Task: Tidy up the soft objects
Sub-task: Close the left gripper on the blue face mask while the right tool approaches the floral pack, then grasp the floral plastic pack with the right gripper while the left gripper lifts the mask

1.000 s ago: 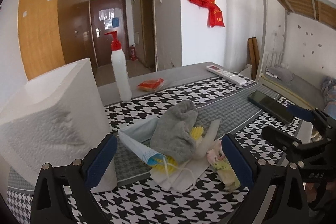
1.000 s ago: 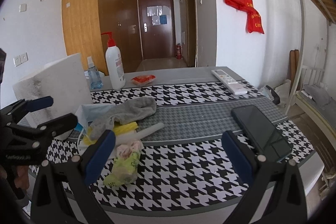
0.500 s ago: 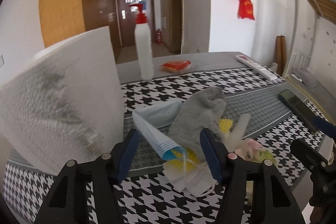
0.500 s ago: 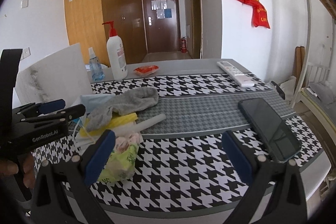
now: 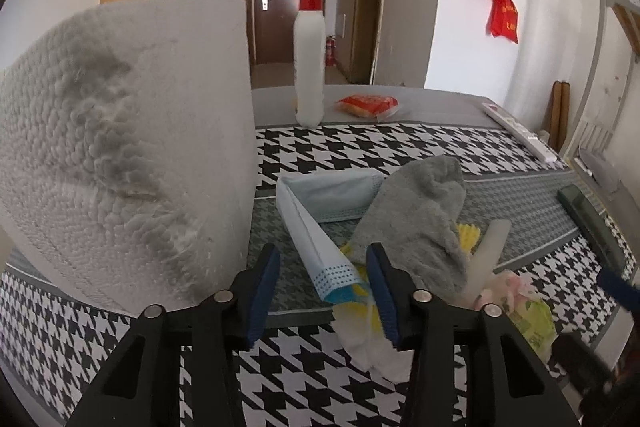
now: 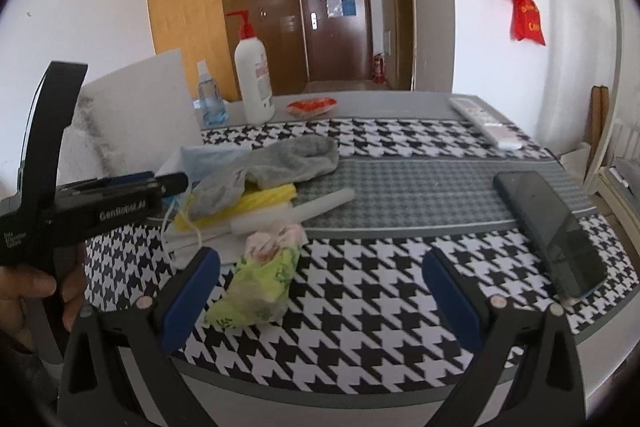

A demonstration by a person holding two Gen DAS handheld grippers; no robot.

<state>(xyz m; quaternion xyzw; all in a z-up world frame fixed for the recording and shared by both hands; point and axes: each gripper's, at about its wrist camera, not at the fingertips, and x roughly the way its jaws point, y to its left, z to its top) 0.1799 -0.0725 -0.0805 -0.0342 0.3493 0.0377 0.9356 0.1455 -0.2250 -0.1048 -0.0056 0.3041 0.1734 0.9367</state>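
A pile of soft things lies on the houndstooth cloth: a grey sock (image 5: 420,215) (image 6: 288,159), a folded blue face mask (image 5: 316,247) (image 6: 212,159), yellow cloth (image 6: 260,199), white masks (image 5: 372,343) and a green-pink packet (image 6: 260,287) (image 5: 528,311). My left gripper (image 5: 324,283) (image 6: 172,183) is half closed, its jaws on either side of the blue mask's near end, not pinching it. My right gripper (image 6: 320,295) is wide open and empty, low over the near edge, with the green-pink packet between its fingers.
A big white paper roll (image 5: 120,155) stands close at my left. A pump bottle (image 5: 309,55), small spray bottle (image 6: 210,99) and orange packet (image 5: 368,105) stand at the back. A remote (image 6: 484,123) and a phone (image 6: 552,235) lie to the right.
My left gripper has moved forward to the pile and narrowed from wide open to half closed around the blue mask's end. The right gripper stayed open and nearly still.
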